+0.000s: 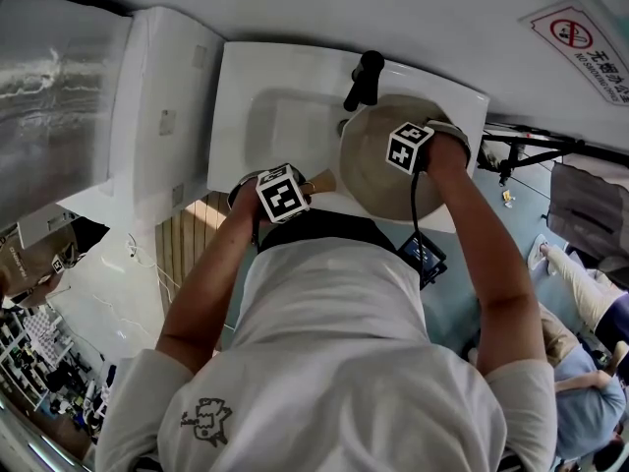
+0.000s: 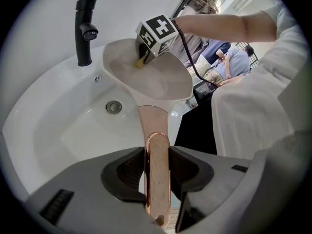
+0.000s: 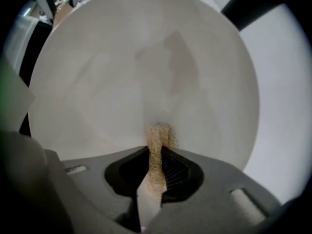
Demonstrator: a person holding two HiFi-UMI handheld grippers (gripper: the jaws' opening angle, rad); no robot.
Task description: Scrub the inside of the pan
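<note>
A pale cream pan (image 1: 378, 170) is held tilted over the right side of the white sink (image 1: 285, 116). My left gripper (image 2: 157, 152) is shut on the pan's copper-coloured handle (image 2: 157, 179), which runs from the jaws up to the pan (image 2: 161, 82). In the head view the left gripper (image 1: 295, 191) sits at the sink's front edge. My right gripper (image 3: 155, 162) is shut on a tan scouring pad (image 3: 160, 136), whose tip presses on the pan's inner surface (image 3: 122, 77). From the left gripper view, the right gripper (image 2: 146, 50) points down into the pan's far side.
A black faucet (image 2: 85, 28) stands at the back of the sink, with the drain (image 2: 114, 107) below it. A white cabinet (image 1: 162, 116) is on the left. Other people (image 1: 580, 342) sit at the right. A black device (image 1: 423, 257) hangs at the person's waist.
</note>
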